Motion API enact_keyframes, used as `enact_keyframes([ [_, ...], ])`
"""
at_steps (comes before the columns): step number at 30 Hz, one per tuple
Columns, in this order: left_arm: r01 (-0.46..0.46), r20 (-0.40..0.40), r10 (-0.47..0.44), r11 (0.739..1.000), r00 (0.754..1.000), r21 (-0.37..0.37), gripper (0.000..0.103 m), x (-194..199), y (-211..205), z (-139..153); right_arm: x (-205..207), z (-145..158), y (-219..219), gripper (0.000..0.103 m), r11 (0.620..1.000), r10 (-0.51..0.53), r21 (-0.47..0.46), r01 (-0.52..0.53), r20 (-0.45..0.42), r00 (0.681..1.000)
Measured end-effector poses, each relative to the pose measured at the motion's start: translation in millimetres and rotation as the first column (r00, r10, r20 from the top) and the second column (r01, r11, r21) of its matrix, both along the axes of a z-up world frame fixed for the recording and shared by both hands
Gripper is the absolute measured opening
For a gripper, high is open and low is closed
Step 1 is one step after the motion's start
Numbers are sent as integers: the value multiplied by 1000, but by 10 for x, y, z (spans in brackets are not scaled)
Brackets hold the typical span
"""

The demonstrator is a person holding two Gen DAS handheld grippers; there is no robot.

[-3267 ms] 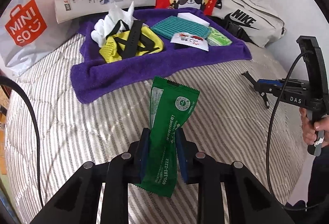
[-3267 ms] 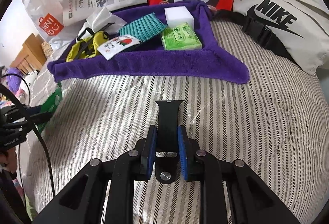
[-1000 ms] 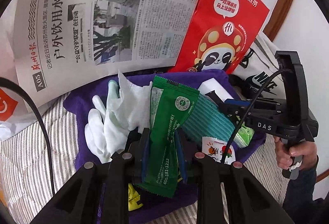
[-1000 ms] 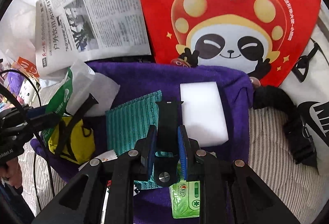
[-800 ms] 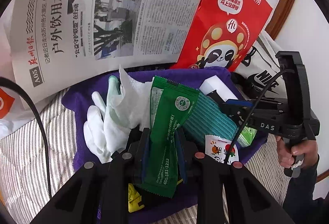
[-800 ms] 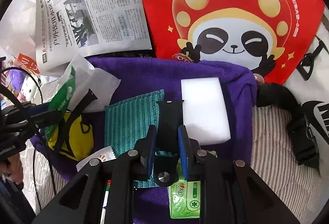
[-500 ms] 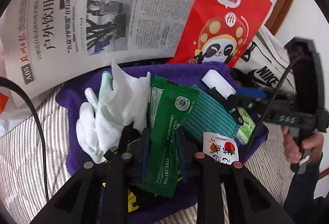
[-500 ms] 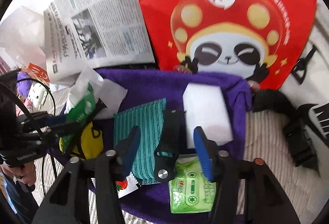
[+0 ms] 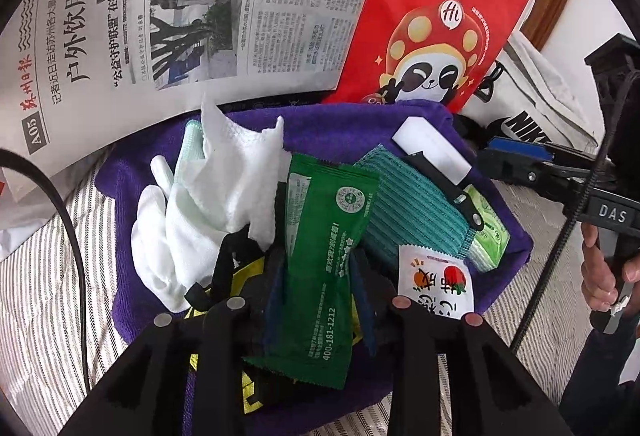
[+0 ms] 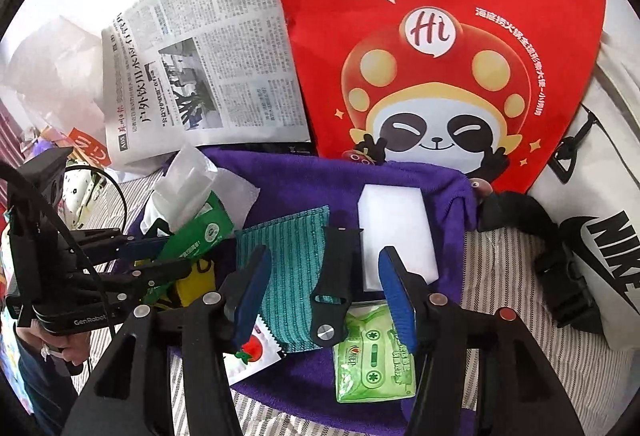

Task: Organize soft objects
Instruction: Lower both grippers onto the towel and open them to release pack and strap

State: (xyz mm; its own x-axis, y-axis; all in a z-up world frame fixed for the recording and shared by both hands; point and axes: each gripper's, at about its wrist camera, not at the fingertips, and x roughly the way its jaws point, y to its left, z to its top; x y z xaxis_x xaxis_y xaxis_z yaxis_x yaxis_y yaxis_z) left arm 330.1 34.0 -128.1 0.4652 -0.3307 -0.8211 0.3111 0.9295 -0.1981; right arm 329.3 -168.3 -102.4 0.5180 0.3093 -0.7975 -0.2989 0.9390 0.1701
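A purple towel [image 9: 344,120] on the striped bed holds white gloves [image 9: 192,204], a yellow pouch [image 9: 248,272], a teal cloth [image 9: 412,212], a white sponge [image 9: 432,148], a light green tissue pack [image 10: 372,364] and a fruit-print sachet [image 9: 436,284]. My left gripper [image 9: 318,284] has its jaws spread around a dark green packet [image 9: 324,256] that lies over the towel pile; it also shows in the right wrist view [image 10: 196,232]. My right gripper [image 10: 324,288] is open above a black strap [image 10: 332,284] lying across the teal cloth and sponge edge.
A newspaper [image 9: 192,8] and a red panda bag [image 9: 440,12] stand behind the towel. A white Nike bag [image 10: 600,236] with a black buckle strap [image 10: 560,268] lies to the right. A white Miniso bag [image 10: 60,76] is at the far left.
My right gripper has opened and let the black strap drop onto the teal cloth. My left gripper's jaws have spread from the green packet, which now rests on the towel pile.
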Motion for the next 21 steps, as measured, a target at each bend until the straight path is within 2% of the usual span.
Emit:
enact_keyframes([
  [4, 6, -3, -6, 1000, 1000, 9, 33, -5, -28, -5, 13, -33, 52, 56, 1000, 6, -14, -6, -5, 1000],
  [12, 18, -37, -18, 1000, 999, 12, 51, 10, -37, -45, 44, -100, 70, 56, 999, 10, -31, -10, -25, 1000],
  [14, 18, -41, -17, 1000, 999, 19, 59, 9, -34, -53, 50, -110, 67, 56, 999, 9, -32, -10, -29, 1000],
  [18, 14, -50, -13, 999, 999, 31, 61, 10, -25, -60, 59, -121, 61, 56, 999, 3, -39, -5, -33, 999],
  [21, 6, -63, -5, 1000, 998, 30, 67, 12, -17, -52, 55, -113, 50, 57, 999, -3, -48, 1, -32, 999],
])
